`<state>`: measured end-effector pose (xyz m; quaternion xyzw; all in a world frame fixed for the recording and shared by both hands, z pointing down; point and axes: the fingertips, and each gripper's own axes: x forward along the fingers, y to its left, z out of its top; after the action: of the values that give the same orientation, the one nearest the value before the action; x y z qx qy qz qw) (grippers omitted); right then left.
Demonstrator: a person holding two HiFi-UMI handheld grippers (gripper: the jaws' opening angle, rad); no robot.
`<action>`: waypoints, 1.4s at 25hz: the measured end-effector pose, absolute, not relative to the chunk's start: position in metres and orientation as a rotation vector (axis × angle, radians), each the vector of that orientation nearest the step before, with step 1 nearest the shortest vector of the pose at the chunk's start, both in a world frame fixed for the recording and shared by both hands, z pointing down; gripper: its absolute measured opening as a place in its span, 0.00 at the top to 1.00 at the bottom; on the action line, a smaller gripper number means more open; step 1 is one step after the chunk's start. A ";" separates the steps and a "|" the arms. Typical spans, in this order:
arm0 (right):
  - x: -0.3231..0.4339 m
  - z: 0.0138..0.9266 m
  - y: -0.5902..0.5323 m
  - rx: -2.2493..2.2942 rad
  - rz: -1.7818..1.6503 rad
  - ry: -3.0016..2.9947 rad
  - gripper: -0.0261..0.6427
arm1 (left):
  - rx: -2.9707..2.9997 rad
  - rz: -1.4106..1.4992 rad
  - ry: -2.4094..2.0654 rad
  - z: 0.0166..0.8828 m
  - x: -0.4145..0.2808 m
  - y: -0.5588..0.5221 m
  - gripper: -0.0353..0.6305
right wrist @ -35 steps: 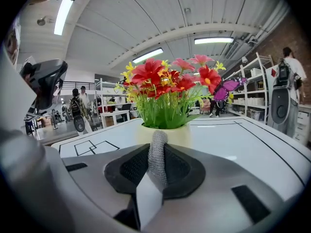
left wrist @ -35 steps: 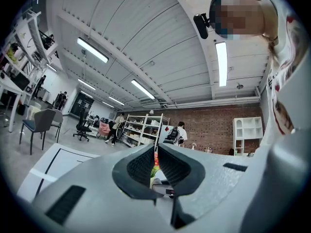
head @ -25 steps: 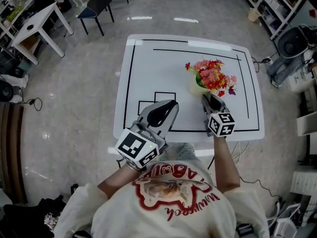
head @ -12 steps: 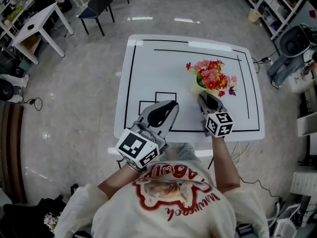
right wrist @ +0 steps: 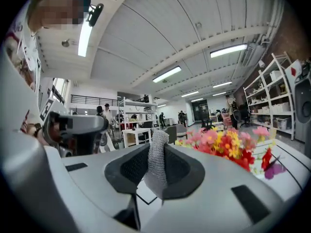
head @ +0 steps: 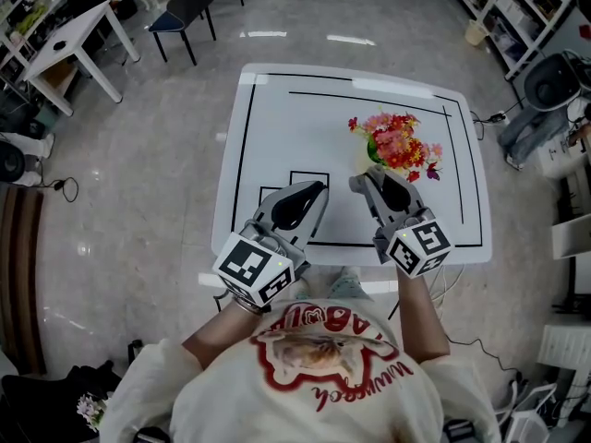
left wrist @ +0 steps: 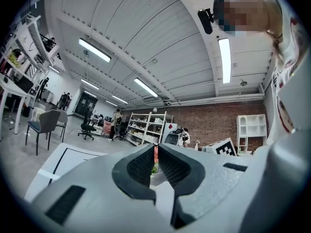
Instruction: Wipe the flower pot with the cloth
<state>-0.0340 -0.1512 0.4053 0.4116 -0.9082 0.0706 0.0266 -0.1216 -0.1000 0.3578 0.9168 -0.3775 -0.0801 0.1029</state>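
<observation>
The right gripper has just gone up and come a little nearer the person. It squeezes the grey cloth tight between its jaws. The flower pot, full of pink and red flowers, sits on the right side of the white table, just past that gripper. The left gripper has stayed put near the front edge, closed with nothing in it. I think the cloth is off the pot for now, so more wiping may come.
</observation>
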 end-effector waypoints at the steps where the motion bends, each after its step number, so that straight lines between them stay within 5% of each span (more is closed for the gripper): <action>1: -0.037 0.393 -0.147 1.257 0.200 -2.829 0.85 | 2.711 -0.237 -1.108 0.357 -0.120 -0.100 0.94; 16: -0.054 0.274 -0.103 1.106 0.032 -3.053 0.85 | 2.832 -0.490 -0.807 0.307 -0.108 -0.085 0.93; 21: -0.053 0.262 -0.094 1.068 -0.016 -3.067 0.85 | 2.936 -0.431 -0.710 0.300 -0.099 -0.079 0.56; 35: -0.063 0.255 -0.085 0.982 0.014 -3.059 0.85 | 3.244 -0.218 -0.819 0.286 -0.061 -0.082 0.52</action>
<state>-0.0631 -0.0855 0.2550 0.3053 -0.9516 0.0045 -0.0356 -0.0612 -0.0822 0.2861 0.9622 -0.2429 -0.0645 -0.1052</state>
